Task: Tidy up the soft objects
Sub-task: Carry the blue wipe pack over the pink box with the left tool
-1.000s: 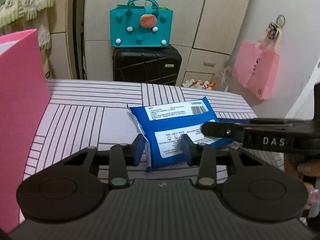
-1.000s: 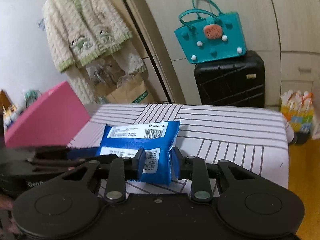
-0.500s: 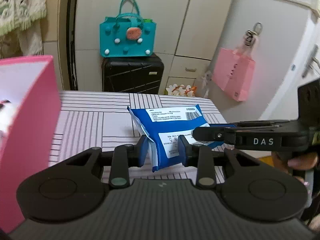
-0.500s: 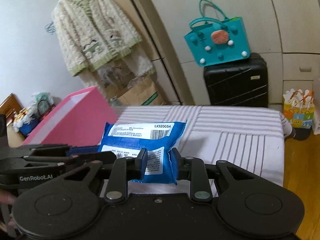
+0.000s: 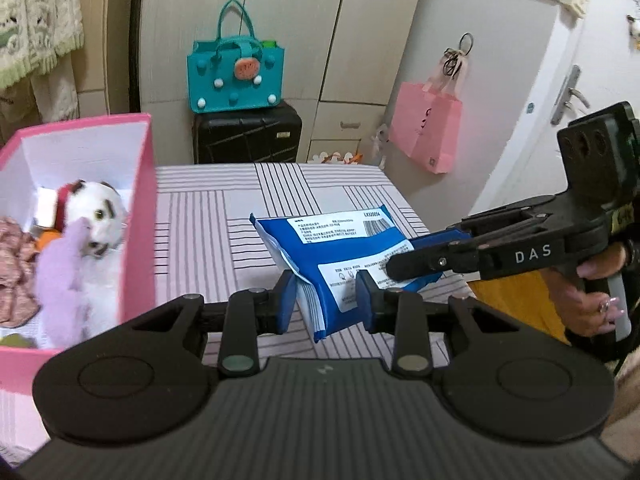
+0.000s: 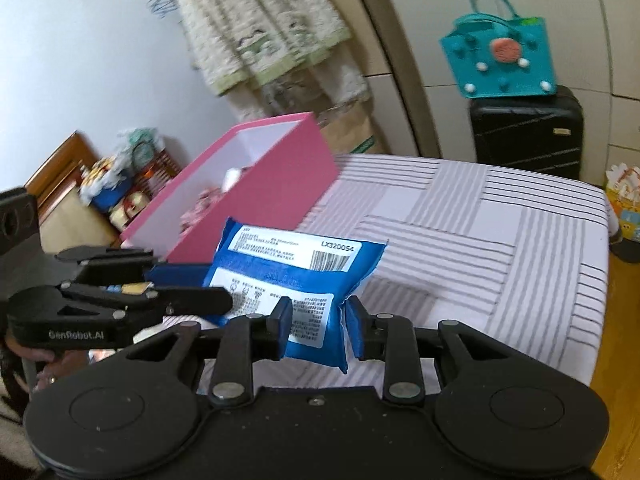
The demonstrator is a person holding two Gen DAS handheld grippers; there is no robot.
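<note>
A soft blue packet (image 5: 340, 256) with white labels hangs in the air above the striped bed, held by both grippers. My left gripper (image 5: 326, 300) is shut on its near left end. My right gripper (image 6: 316, 326) is shut on the other end of the blue packet (image 6: 296, 280); the right gripper shows from the side in the left wrist view (image 5: 416, 258). A pink box (image 5: 138, 216) stands to the left, open-topped, with a white plush toy (image 5: 98, 216) and other soft things inside. The pink box (image 6: 260, 192) lies just beyond the packet in the right wrist view.
The striped bed cover (image 5: 224, 216) spreads below. A black suitcase (image 5: 246, 132) with a teal bag (image 5: 236, 76) on top stands past the bed's far edge. A pink paper bag (image 5: 426, 128) hangs on the right wall. A cardigan (image 6: 260, 24) hangs at the left.
Both grippers have lifted the blue packet off the bed and carried it up and left toward the pink box, whose inside has come into view.
</note>
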